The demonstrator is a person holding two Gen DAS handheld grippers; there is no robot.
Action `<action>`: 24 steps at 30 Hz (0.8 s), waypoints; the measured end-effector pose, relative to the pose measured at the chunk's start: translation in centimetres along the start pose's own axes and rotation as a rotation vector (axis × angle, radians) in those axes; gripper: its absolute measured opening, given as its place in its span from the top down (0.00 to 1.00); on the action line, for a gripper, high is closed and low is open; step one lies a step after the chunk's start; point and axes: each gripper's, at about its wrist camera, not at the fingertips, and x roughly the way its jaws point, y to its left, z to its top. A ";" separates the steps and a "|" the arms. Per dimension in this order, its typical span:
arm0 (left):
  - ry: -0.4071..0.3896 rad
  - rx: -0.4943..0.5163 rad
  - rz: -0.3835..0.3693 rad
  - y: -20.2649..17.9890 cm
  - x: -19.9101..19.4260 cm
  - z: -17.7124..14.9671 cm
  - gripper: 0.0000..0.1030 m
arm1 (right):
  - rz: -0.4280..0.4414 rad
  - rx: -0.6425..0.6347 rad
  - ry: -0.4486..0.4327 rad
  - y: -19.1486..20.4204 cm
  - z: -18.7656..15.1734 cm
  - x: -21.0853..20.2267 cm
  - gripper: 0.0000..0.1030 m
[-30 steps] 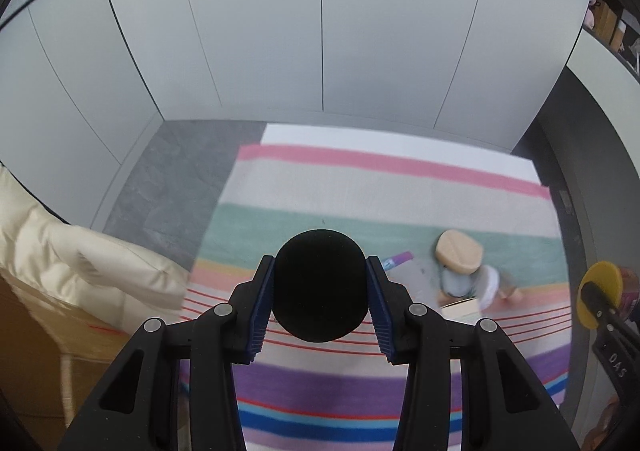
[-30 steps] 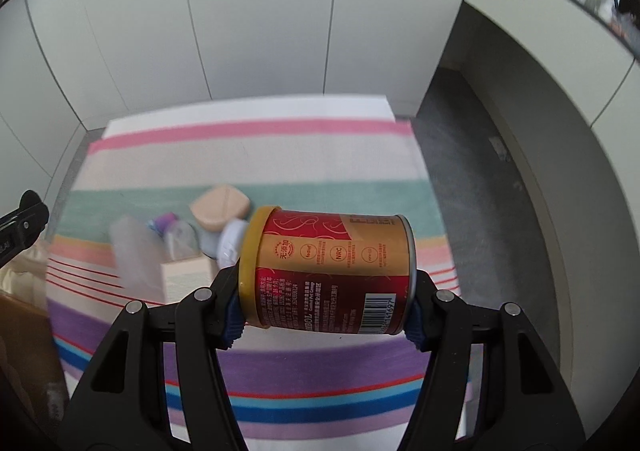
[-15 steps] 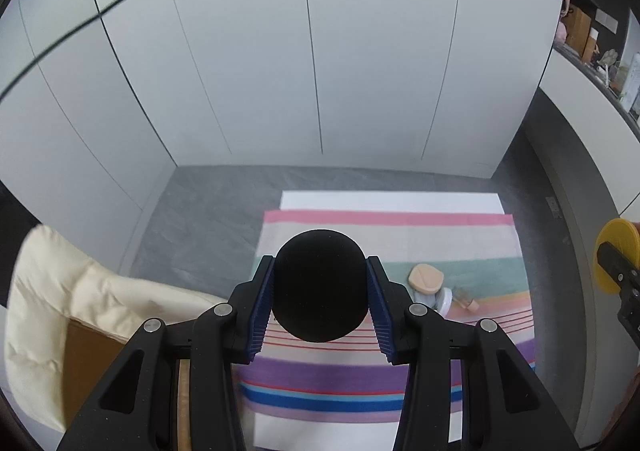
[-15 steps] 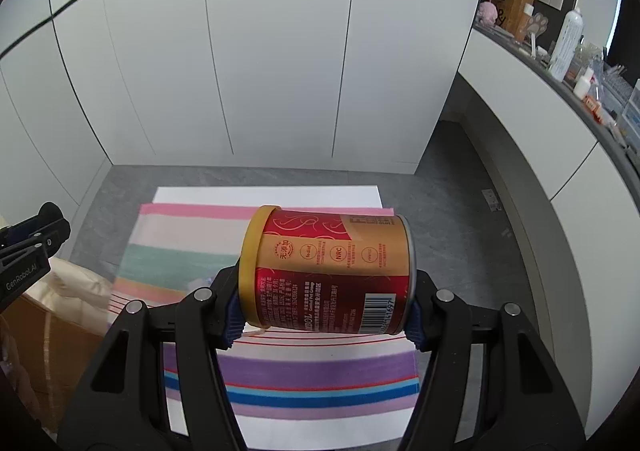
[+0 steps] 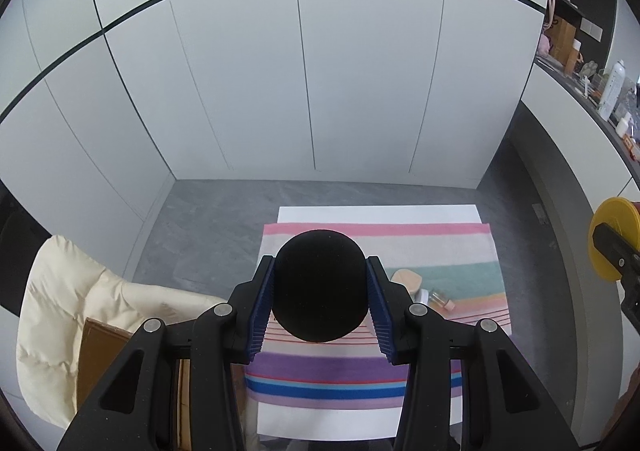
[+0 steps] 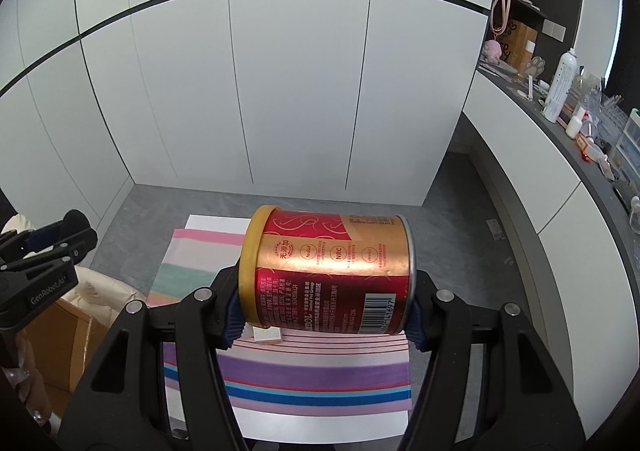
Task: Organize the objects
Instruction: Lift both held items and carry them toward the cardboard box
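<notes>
The left gripper (image 5: 320,287) squeezes a black ball (image 5: 320,285) between its blue pads. The right gripper (image 6: 324,291) squeezes a red and gold can (image 6: 328,275), lying sideways. At 6 o'clock below both lies a striped mat (image 5: 440,247), with small things at 3 o'clock of the ball.

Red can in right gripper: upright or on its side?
On its side. The red can lies horizontal between the right gripper pads, yellow lid facing left.
</notes>
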 end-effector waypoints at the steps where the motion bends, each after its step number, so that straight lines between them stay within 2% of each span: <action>1: -0.001 -0.001 0.000 -0.1 0.0 -0.1 0.56 | 0.001 0.008 0.002 -0.3 0.0 -0.2 0.38; 8: 0.005 0.000 -0.008 0.0 -0.9 -0.8 0.56 | -0.032 0.012 -0.016 -1.3 -0.7 -1.8 0.38; 12: -0.024 0.029 0.001 -0.6 -2.6 -2.0 0.56 | -0.047 -0.001 -0.022 -1.6 -1.3 -2.4 0.38; 17: -0.036 0.039 -0.014 -0.7 -4.8 -3.8 0.56 | -0.062 -0.001 -0.009 -2.1 -3.1 -3.5 0.38; 24: -0.047 0.057 -0.012 -0.7 -7.5 -7.2 0.56 | -0.036 0.025 0.019 -3.0 -6.7 -5.1 0.38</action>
